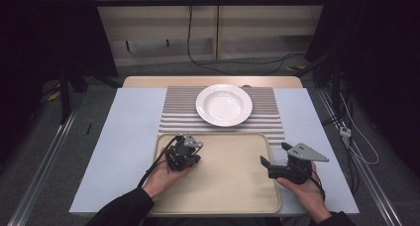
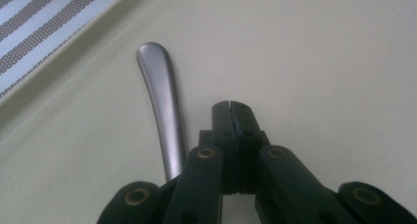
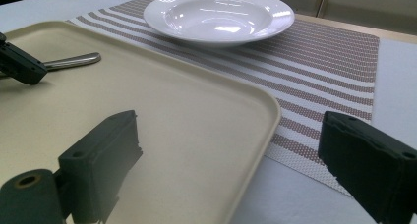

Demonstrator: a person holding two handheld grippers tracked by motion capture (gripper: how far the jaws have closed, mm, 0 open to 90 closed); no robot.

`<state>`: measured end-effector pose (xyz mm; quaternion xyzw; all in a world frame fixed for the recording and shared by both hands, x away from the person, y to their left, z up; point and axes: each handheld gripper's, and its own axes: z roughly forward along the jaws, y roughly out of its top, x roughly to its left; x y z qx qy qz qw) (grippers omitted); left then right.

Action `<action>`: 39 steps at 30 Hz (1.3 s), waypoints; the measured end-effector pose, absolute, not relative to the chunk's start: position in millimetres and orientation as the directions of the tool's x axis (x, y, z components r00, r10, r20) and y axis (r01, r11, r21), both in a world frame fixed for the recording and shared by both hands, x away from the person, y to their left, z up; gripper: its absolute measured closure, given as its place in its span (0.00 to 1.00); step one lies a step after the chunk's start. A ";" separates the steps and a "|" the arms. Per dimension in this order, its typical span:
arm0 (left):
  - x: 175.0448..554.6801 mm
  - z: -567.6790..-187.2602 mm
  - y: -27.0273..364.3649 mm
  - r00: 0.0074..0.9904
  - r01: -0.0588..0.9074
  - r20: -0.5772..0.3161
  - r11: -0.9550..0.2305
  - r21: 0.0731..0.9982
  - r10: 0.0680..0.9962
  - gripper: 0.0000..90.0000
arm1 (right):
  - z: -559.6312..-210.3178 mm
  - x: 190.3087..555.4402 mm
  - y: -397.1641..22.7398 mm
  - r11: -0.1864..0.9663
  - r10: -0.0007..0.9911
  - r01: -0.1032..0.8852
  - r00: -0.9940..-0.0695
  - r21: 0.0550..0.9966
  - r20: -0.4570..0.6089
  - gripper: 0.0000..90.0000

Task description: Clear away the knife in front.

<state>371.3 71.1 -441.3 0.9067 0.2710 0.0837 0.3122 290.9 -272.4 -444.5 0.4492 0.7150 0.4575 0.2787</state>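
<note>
Left gripper: jaws closed together, empty; metal handle lies flat just beside them on tray, far-left part, likely missed grasp
Right gripper: jaws wide, empty, waiting at tray's right edge
Plate: on striped mat, beyond tray

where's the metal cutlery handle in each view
High view: hidden under the left gripper at the beige tray's upper left; I cannot make it out.
Left gripper view: the metal handle lies on the tray, just left of the shut jaws, rounded end pointing away.
Right gripper view: far left, its rounded end pokes out beside the left gripper's black jaw.
Shared landmark: the striped placemat along the tray's far rim.
</note>
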 end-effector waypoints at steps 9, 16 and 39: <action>380.2 -444.4 83.1 0.843 0.433 -0.027 -0.647 0.628 0.538 1.00 | -444.2 289.6 -271.7 0.184 0.898 0.385 -0.441 0.904 0.005 0.10; 379.8 -441.1 84.5 0.829 0.455 -0.012 -0.662 0.595 0.559 1.00 | -444.3 289.8 -271.4 0.187 0.895 0.382 -0.445 0.905 0.003 0.10; 382.2 -437.6 95.1 0.791 0.507 -0.005 -0.652 0.564 0.611 1.00 | -444.3 290.2 -271.5 0.187 0.896 0.382 -0.445 0.905 0.003 0.10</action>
